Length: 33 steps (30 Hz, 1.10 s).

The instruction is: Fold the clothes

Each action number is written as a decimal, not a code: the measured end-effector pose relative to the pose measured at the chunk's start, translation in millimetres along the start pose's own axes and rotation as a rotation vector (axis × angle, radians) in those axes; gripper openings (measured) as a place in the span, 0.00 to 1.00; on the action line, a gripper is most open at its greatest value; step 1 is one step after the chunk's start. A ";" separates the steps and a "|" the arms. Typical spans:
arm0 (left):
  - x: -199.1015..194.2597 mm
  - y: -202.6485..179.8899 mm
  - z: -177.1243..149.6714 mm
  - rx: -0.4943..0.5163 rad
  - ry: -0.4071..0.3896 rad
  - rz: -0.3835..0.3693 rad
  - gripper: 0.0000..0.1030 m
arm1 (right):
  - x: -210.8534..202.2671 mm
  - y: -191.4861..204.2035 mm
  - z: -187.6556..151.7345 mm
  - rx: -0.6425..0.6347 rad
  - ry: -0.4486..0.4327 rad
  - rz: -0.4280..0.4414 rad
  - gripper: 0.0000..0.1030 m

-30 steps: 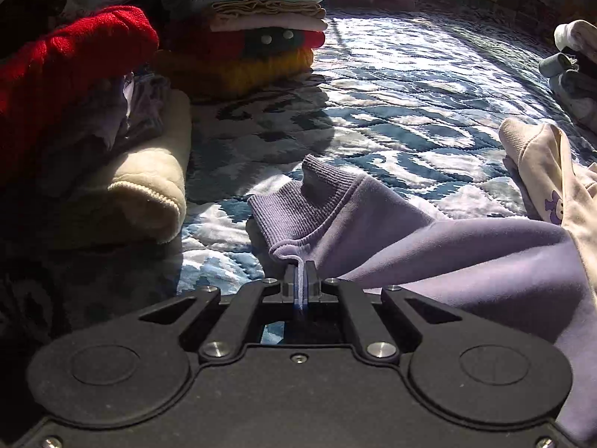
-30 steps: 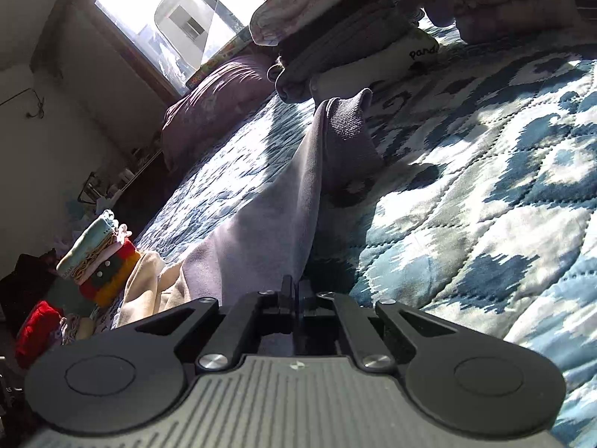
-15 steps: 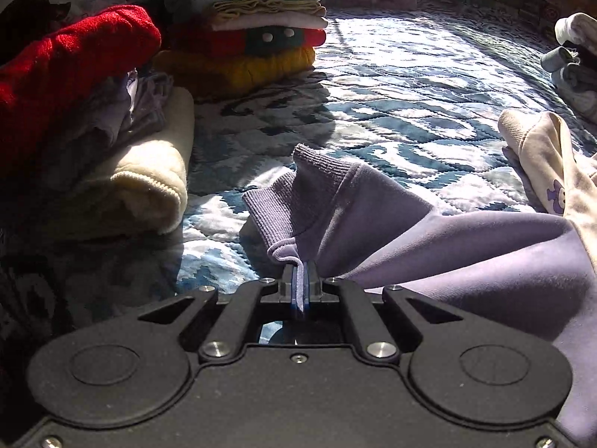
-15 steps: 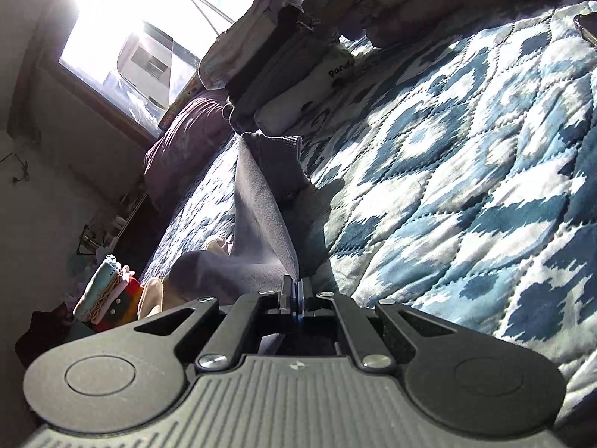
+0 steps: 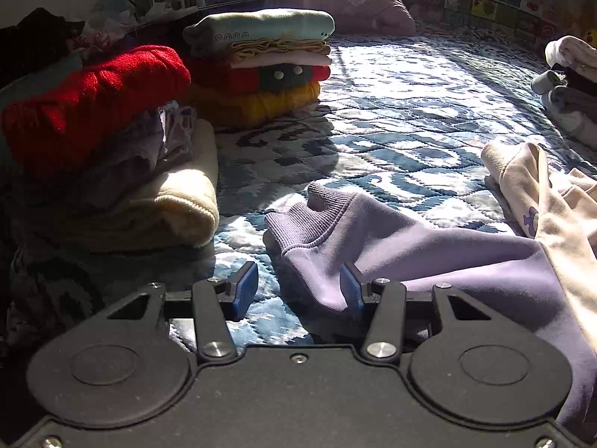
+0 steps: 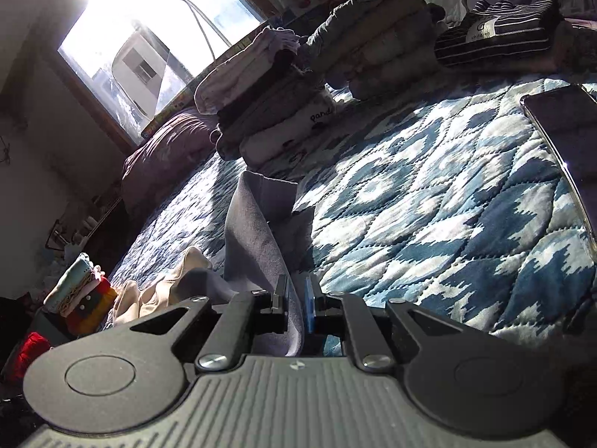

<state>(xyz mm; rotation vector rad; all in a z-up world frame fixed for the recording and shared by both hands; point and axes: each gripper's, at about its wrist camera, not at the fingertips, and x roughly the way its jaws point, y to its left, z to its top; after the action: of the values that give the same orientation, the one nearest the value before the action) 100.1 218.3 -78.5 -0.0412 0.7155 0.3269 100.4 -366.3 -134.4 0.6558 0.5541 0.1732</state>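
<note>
A purple sweatshirt lies on the blue patterned quilt, its ribbed cuff pointing away from me. My left gripper is open wide just above the quilt. The sleeve's edge rests against its right pad, and the left pad is clear of cloth. In the right wrist view the same purple sweatshirt runs up from my right gripper. That gripper's jaws stand slightly apart, with a fold of the fabric loose between them.
Folded stacks sit at the back left, beside a red sweater pile. A cream garment lies right of the purple one. The right wrist view has more folded piles and a dark flat device on the quilt.
Both grippers were shut on the purple sweatshirt and have opened, the left wide, the right a little. The sleeve has dropped onto the quilt. The right gripper tilted further.
</note>
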 end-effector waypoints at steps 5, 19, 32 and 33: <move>-18.8 -36.8 30.3 -0.018 -0.076 -0.167 0.46 | 23.9 38.7 19.1 -0.123 0.026 0.052 0.28; 48.4 -187.1 84.9 0.170 -0.062 -0.481 0.47 | 191.2 145.5 59.6 -0.306 0.341 0.102 0.44; 113.5 -199.3 77.1 0.228 0.056 -0.497 0.06 | 273.8 144.4 53.1 -0.235 0.518 0.139 0.12; 113.2 -195.9 78.1 0.220 0.049 -0.503 0.06 | 273.3 144.3 54.3 -0.235 0.513 0.147 0.11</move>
<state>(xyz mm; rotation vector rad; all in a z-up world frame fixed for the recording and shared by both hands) 290.2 75.8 -107.5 -0.0197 0.7605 -0.2348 362.5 -193.7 -127.6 0.4193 0.9613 0.5462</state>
